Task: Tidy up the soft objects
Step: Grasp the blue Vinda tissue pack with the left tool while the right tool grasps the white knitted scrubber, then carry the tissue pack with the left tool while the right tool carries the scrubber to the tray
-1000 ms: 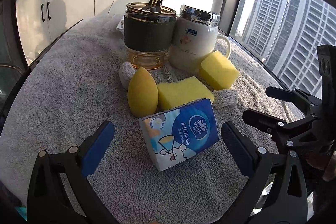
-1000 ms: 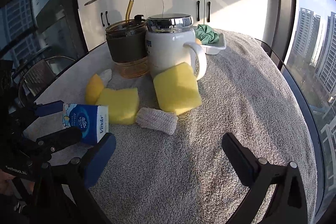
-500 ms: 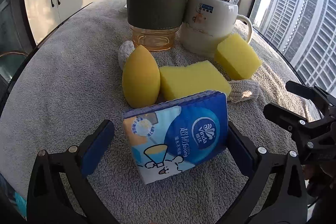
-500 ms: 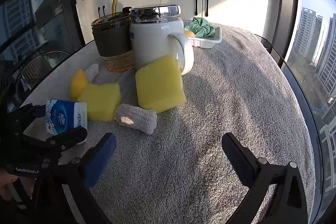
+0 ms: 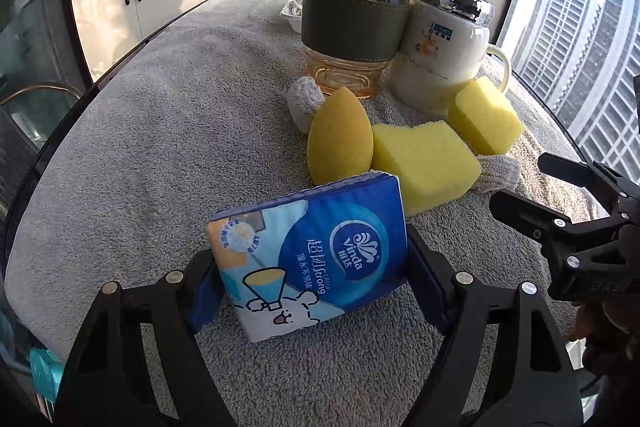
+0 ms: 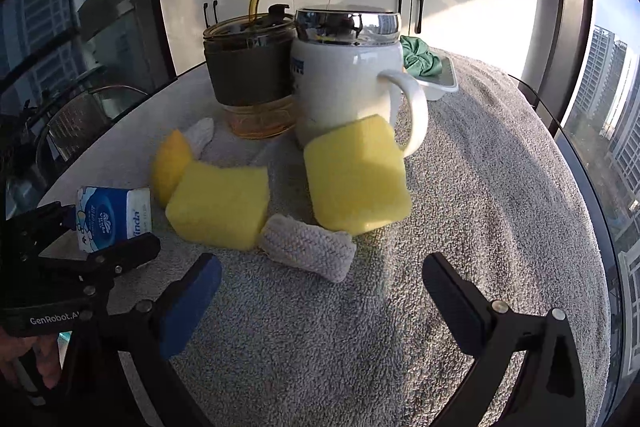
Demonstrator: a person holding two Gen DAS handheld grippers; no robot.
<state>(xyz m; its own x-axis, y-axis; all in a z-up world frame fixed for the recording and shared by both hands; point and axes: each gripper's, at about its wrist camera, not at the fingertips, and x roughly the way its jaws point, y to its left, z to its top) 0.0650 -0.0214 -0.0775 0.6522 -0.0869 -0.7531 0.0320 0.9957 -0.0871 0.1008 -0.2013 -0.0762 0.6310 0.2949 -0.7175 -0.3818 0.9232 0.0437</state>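
Note:
My left gripper [image 5: 308, 283] is shut on a blue Vinda tissue pack [image 5: 310, 259], its pads pressing both ends; the pack also shows in the right wrist view [image 6: 112, 219]. Behind it lie a yellow egg-shaped sponge [image 5: 338, 143], a yellow sponge block [image 5: 424, 163], a second yellow sponge block [image 5: 484, 121] leaning on the mug, and a knitted white piece [image 6: 308, 247]. My right gripper [image 6: 320, 291] is open and empty, just in front of the knitted piece.
A glass cup with a dark sleeve and straw [image 5: 352, 27] and a white lidded mug [image 5: 444, 43] stand behind the sponges. A white tray [image 6: 440, 83] with a green cloth [image 6: 420, 57] sits at the back. A grey towel [image 5: 160, 131] covers the round table.
My left gripper moved forward around the tissue pack and closed on it. My right gripper moved closer to the knitted piece and sponges, staying open.

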